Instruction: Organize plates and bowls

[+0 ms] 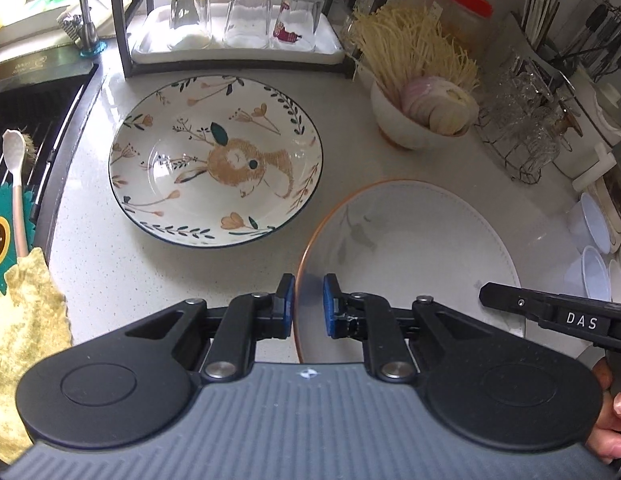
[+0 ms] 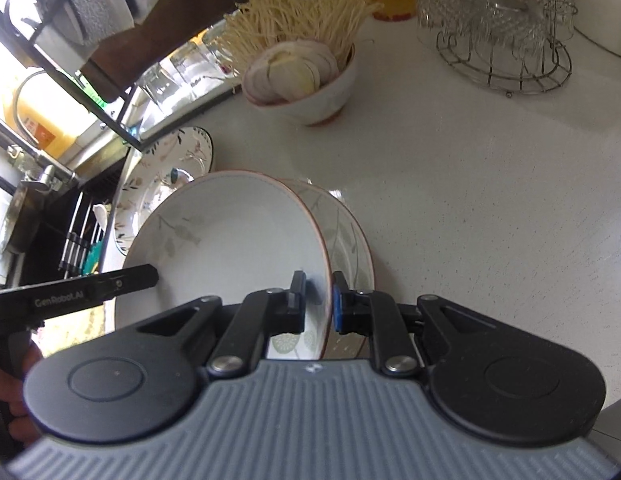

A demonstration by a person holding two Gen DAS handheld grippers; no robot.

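Both the left gripper (image 1: 307,305) and the right gripper (image 2: 318,305) have narrow fingers clamping the white plate (image 1: 410,248) rim, beside the rabbit plate (image 1: 216,160) on the table (image 1: 94,264)

Rabbit plate (image 1: 216,160) left of white plate (image 1: 410,248) (apart); glass rack (image 1: 238,20) behind.

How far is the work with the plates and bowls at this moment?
Nothing looks stacked yet. In hand: the left gripper and right gripper both clamp the rim of the orange-rimmed white plate. Left: the rabbit-pattern plate lies alone on the counter, and the food bowl stands apart.
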